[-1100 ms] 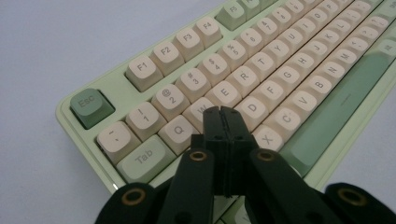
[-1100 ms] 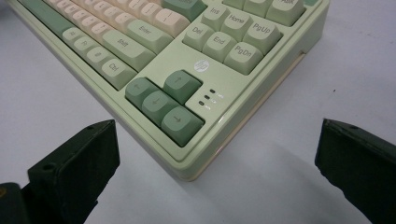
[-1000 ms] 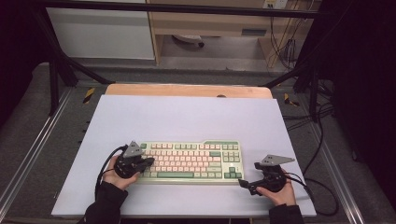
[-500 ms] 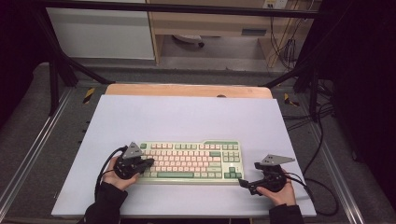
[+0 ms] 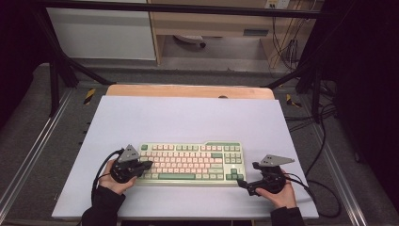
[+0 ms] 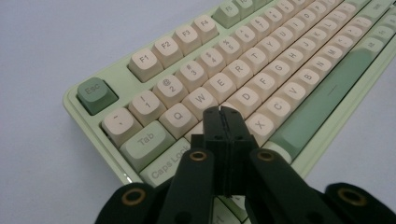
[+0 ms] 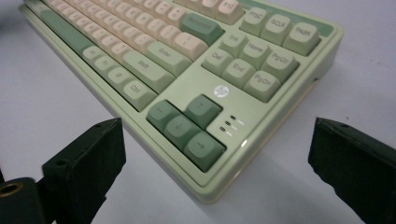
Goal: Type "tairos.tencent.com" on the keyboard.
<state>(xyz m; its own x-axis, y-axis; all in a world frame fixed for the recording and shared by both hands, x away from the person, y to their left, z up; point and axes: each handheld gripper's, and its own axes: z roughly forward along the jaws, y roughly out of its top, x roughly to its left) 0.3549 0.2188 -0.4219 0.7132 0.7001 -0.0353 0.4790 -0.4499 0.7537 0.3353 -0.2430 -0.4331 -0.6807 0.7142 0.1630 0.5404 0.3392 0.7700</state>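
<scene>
A pale green keyboard with cream and green keys lies near the front of the white mat. My left gripper is shut with nothing in it. Its tip rests over the keys beside the A key on the keyboard, and I cannot tell whether it touches. My right gripper is open at the keyboard's near right corner. In the right gripper view the corner with the arrow keys lies between the wide jaws of this gripper. They have just been closing a little and touch nothing.
The white mat covers the table, with a wooden edge at the back. Black cables trail off to the right of my right hand. Metal frame rails run along both sides.
</scene>
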